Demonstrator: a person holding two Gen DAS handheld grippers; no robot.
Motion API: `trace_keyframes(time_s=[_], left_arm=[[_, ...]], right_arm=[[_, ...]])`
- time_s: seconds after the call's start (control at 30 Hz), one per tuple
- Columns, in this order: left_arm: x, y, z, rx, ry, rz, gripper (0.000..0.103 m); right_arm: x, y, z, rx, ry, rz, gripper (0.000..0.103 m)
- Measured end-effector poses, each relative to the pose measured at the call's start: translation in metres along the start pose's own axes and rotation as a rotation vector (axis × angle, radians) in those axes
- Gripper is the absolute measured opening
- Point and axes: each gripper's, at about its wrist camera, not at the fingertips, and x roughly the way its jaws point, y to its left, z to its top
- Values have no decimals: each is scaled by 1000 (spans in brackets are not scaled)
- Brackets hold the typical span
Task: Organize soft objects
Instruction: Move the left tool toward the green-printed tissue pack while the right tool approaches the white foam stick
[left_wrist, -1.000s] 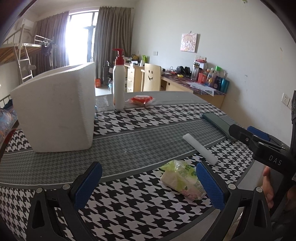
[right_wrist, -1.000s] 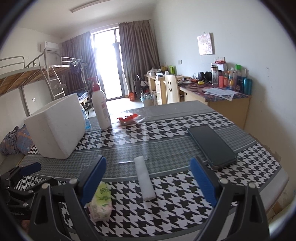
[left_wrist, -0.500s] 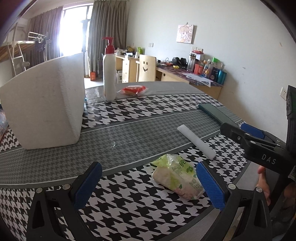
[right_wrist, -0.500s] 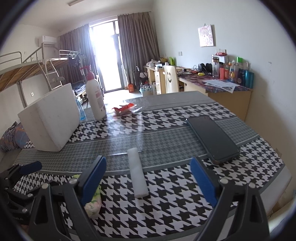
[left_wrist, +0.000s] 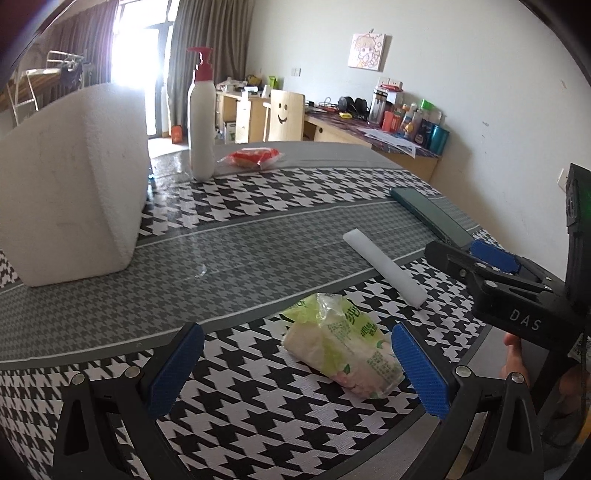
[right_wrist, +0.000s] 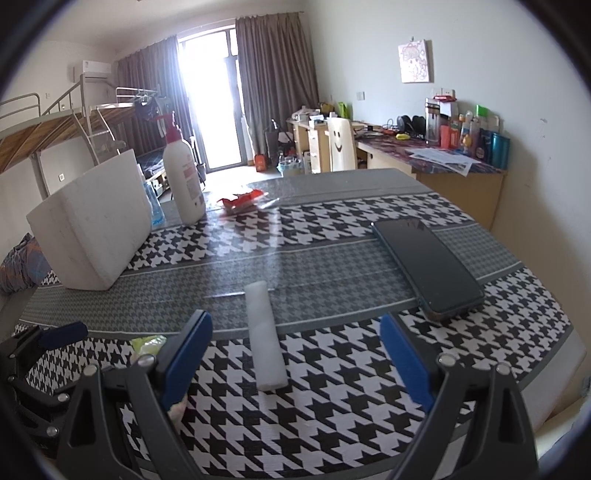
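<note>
**Both tools spread wide above the soft items near the worktop's front edge**

The worktop (left_wrist: 236, 258), covered in a houndstooth cloth, carries everything. Its biggest item is the white foam block (left_wrist: 70, 184), standing at the far left. Behind the block's right corner stands a white pump bottle (left_wrist: 201, 129), with a red packet (left_wrist: 251, 157) just right of the bottle. A dark phone (right_wrist: 428, 266) lies flat, well to the right of the block.

The left tool (left_wrist: 295, 369) hovers with its blue pads far apart, holding nothing. The green-printed tissue pack (left_wrist: 343, 350) lies on the cloth between those pads, closer to the right-hand one, well in front of the block.

The right tool (right_wrist: 295, 362) is likewise spread open and empty. The white foam stick (right_wrist: 264, 336) lies between its pads, pointing away from it, roughly centred, its far end toward the block's side of the grey band.
</note>
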Motion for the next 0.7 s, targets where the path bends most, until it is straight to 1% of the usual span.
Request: trace_keyframes(time_s=[0.17, 0.33, 0.53, 0.63, 0.7], left_arm=[[7, -2, -1, -4, 16, -3, 102], [18, -3, -1, -27, 58, -8, 101], [27, -8, -1, -20, 89, -20, 94], [32, -11, -1, -28, 107, -39, 87], [33, -12, 0, -31, 104, -38, 85]], right_arm=[[9, -3, -4, 0, 34, -9, 94], [12, -7, -6, 8, 43, -6, 94], [13, -9, -7, 13, 50, 5, 94], [14, -11, -8, 14, 58, 6, 94], [15, -11, -8, 14, 62, 9, 94]])
